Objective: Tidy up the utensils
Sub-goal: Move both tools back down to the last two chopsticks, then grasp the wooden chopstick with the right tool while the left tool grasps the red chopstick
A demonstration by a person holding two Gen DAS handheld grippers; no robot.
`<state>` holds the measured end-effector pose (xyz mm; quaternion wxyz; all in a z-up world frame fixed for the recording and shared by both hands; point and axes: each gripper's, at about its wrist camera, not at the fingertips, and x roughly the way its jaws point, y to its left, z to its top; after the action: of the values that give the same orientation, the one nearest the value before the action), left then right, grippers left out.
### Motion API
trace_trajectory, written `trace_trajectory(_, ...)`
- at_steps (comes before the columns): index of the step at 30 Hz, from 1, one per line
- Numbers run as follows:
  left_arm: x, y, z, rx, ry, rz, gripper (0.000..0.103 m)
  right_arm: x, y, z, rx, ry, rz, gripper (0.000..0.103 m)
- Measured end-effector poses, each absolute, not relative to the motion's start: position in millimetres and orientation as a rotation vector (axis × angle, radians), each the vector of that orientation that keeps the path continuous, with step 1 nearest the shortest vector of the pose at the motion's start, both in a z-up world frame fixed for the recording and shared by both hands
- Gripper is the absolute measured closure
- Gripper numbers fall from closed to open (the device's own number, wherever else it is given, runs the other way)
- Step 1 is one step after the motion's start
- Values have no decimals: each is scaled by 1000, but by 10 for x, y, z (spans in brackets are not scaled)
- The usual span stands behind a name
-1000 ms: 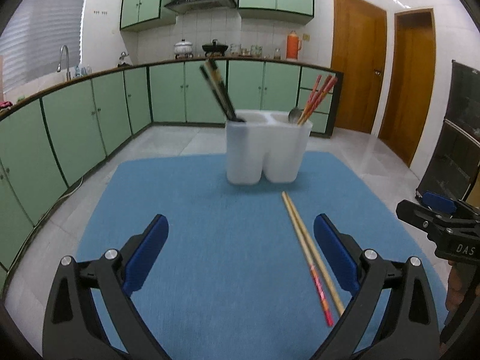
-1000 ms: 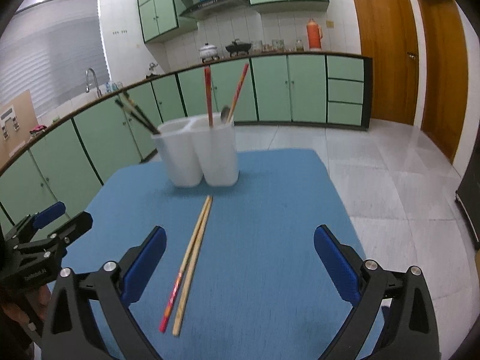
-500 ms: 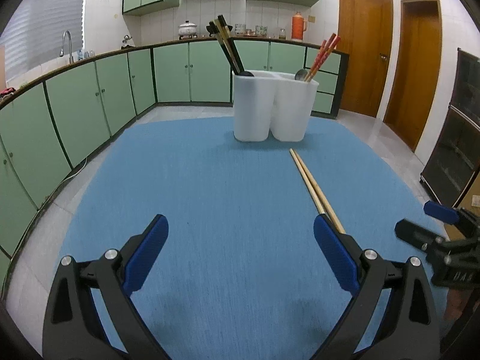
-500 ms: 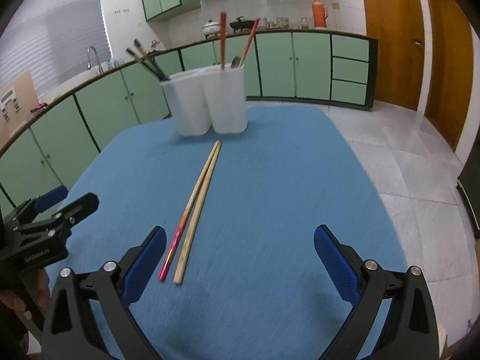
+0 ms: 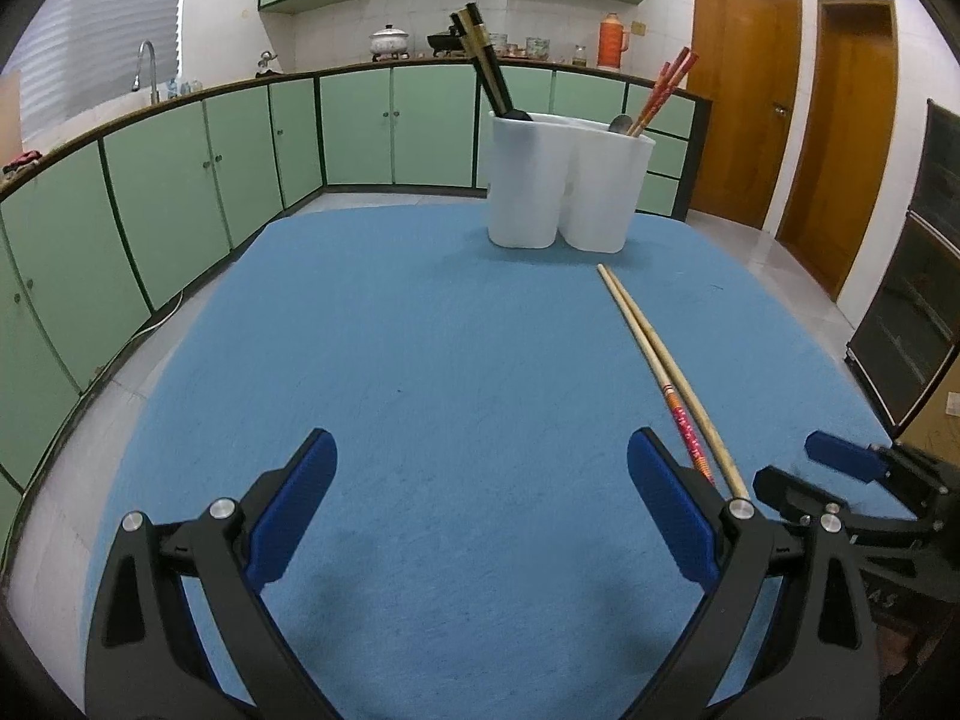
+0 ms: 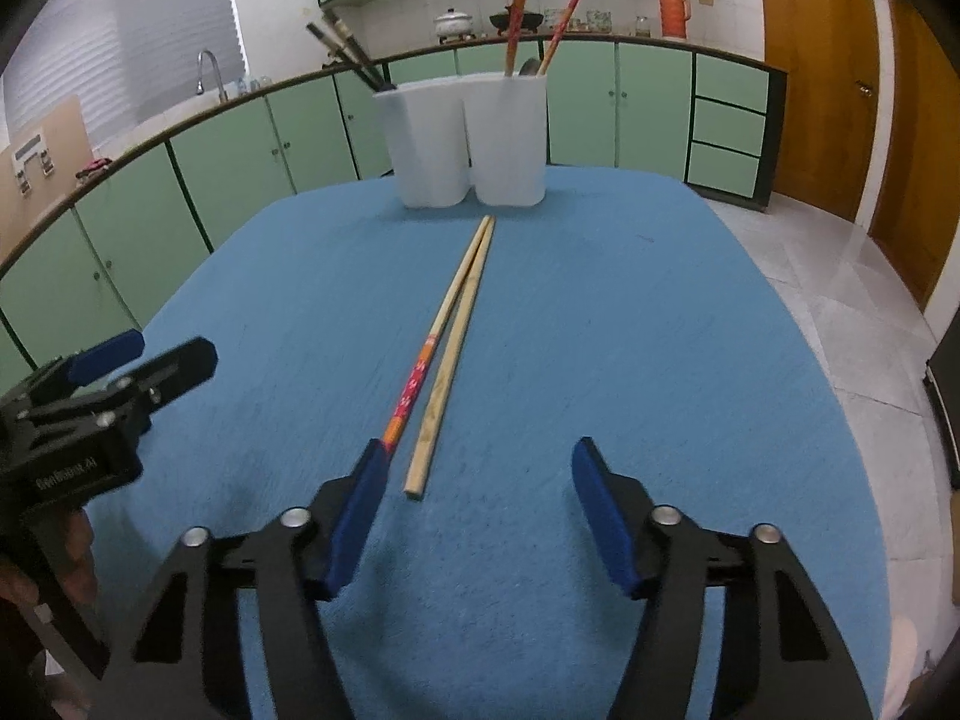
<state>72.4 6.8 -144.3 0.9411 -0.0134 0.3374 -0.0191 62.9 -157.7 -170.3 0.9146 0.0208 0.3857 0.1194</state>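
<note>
Closing now, your right gripper (image 6: pixel 474 507) has only the near tip of the plain chopstick (image 6: pixel 450 360) between its jaws, not pinched yet. Your left gripper (image 5: pixel 480 516) hangs wide open, empty. The patterned chopstick (image 6: pixel 429 354) lies touching its mate on the blue mat (image 6: pixel 630 330), before the white utensil holder (image 6: pixel 462 138). They look thin, stiff, light and slippery, so pinch a little farther up.

Two chopsticks (image 6: pixel 447 348) lie side by side on the one blue mat (image 6: pixel 600 330). One white two-compartment holder (image 6: pixel 462 141) stands behind them, with two red chopsticks (image 6: pixel 516 18), one spoon (image 6: pixel 529 67), and dark chopsticks (image 6: pixel 345 54), number unclear.
</note>
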Motion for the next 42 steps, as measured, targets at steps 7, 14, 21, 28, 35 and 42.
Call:
trace_trajectory(7,735,108,-1450,-40,689,-34,8,620,-1462,-1807,18,820,254,67)
trace_trajectory(14,752,114,-1462,-46,693,-38,8,606,-1386,-1828,-10,812,247,74)
trace_trajectory(21,754,104,-1475,-52,693,-39,8,598,-1357,-1841,-17,811,232,96)
trace_trajectory(28,731,44,-1463,-62,690,-55,8,595,-1446,-1834,31,810,210,96)
trace_trajectory(35,720,-200,-1458,-65,697,-106,8,578,-1749,-1810,89,805,136,96)
trace_trajectory(42,689,-506,-1553,-47,732,-162,9,526,-2127,-1735,153,774,73,96)
